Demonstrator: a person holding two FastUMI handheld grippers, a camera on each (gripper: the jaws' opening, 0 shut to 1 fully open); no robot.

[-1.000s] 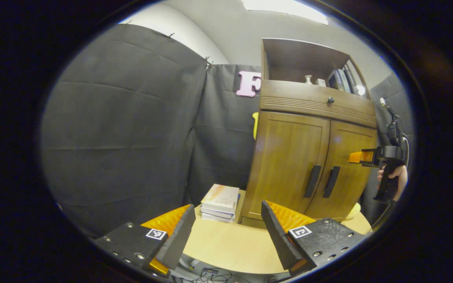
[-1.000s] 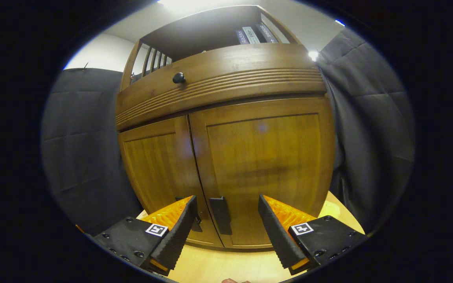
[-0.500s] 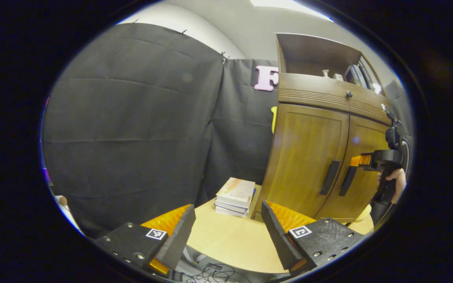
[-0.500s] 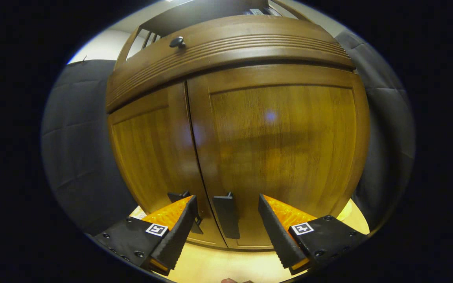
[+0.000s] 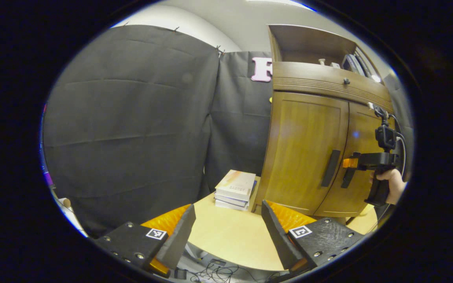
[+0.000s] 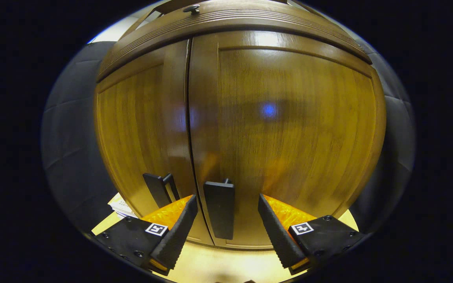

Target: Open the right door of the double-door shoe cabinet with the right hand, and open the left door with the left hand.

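A wooden double-door shoe cabinet [image 5: 313,129] stands on a pale table [image 5: 230,239], both doors closed. In the right gripper view the right door [image 6: 289,137] looms close, and its dark handle [image 6: 220,209] stands between the open fingers of my right gripper [image 6: 226,220], untouched by either finger. The left door's handle [image 6: 157,189] is just to the left. In the left gripper view my left gripper [image 5: 228,228] is open over the table's near edge, well short of the cabinet. There the right gripper [image 5: 352,162], held by a hand [image 5: 392,181], reaches the right handle [image 5: 347,177].
A stack of books [image 5: 235,189] lies on the table left of the cabinet. A drawer with a small knob [image 5: 346,81] and an open shelf holding books [image 5: 350,63] sit above the doors. Black cloth walls close the booth. Cables [image 5: 210,271] hang below the table's edge.
My right gripper has moved closer to the right door, so its handle now stands between the fingers. The left gripper view has shifted slightly, and the cabinet sits farther right than 1.0 s ago.
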